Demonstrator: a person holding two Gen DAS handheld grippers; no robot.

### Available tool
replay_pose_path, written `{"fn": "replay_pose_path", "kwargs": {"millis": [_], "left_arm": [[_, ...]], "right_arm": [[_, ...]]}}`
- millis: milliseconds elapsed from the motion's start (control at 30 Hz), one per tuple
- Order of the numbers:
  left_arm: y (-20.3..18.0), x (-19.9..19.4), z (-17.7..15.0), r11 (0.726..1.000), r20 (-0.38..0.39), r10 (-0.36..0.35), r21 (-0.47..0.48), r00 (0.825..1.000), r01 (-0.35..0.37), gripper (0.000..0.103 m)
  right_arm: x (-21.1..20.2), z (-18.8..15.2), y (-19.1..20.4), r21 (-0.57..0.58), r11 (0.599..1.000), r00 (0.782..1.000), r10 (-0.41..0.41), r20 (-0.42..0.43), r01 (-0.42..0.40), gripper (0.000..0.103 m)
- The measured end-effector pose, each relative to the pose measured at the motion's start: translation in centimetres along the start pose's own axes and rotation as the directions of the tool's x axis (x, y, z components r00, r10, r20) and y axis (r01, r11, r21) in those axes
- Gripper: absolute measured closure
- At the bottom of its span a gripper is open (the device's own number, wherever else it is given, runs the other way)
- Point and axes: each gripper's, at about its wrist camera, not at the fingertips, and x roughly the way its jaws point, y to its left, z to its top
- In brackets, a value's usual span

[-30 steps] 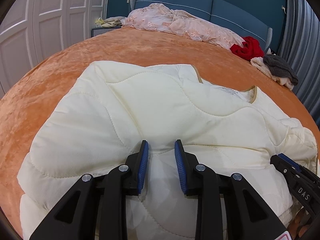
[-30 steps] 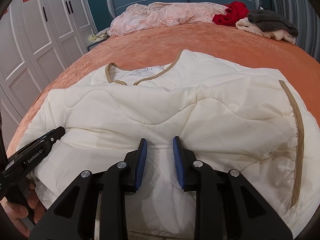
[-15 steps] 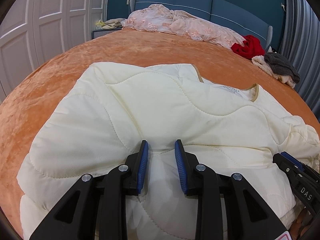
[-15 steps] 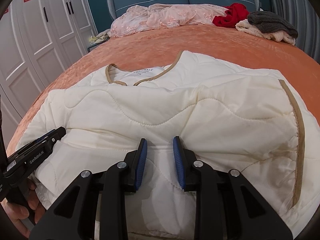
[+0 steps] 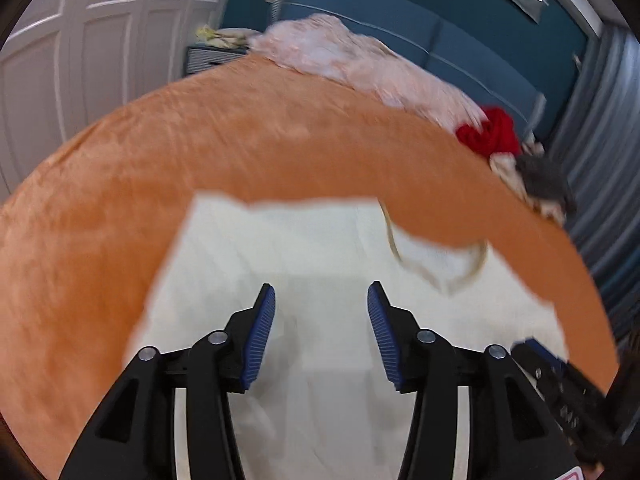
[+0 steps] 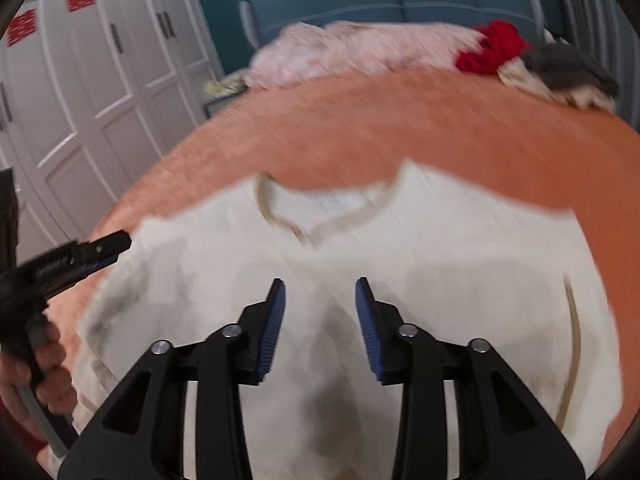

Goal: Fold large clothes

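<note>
Looking down the left wrist view, the left gripper (image 5: 321, 334) has its blue pads spread apart, empty, over the cream quilted jacket (image 5: 304, 248) lying on the orange velvety bedspread (image 5: 240, 148). Right view: right gripper (image 6: 320, 330) also gaping; jacket directly ahead, collar (image 6: 320, 216) farthest away, both grippers about equally near.

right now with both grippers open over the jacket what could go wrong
1. Both views are motion-blurred, so the left gripper and right gripper may close on the wrong spot of the jacket.
2. The grippers are close together, the left one's tip right at the jacket's edge; they might bump.
3. The jacket looks puffy, so a grab may catch one layer only and the fold may spring open.
</note>
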Motion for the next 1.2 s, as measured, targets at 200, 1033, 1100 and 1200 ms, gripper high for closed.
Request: {"fn": "replay_pose_path", "kwargs": {"millis": [200,1033,1100,1200], "left_arm": [[2.5,4.7,6.0,0.993,-0.047,0.093,-0.071,0.995,-0.096,0.054],[2.4,12.0,1.4,0.975,-0.002,0.209,0.077,0.978,-0.208,0.052],[2.5,12.1,1.4,0.975,-0.003,0.210,0.077,0.978,-0.209,0.051],[2.4,12.2,1.5,0.971,-0.005,0.224,0.085,0.975,-0.223,0.051]], "right_arm": [[6.7,6.8,4.2,-0.025,0.996,0.995,0.088,-0.035,-0.089,0.044],[19.1,5.4,4.7,0.077,0.996,0.988,0.053,-0.143,-0.043,0.102],[19.1,5.5,4.6,0.079,0.996,0.988,0.060,-0.143,-0.049,0.102],[17.0,5.4,3.4,0.126,0.991,0.998,0.040,-0.057,-0.032,0.094]]}}
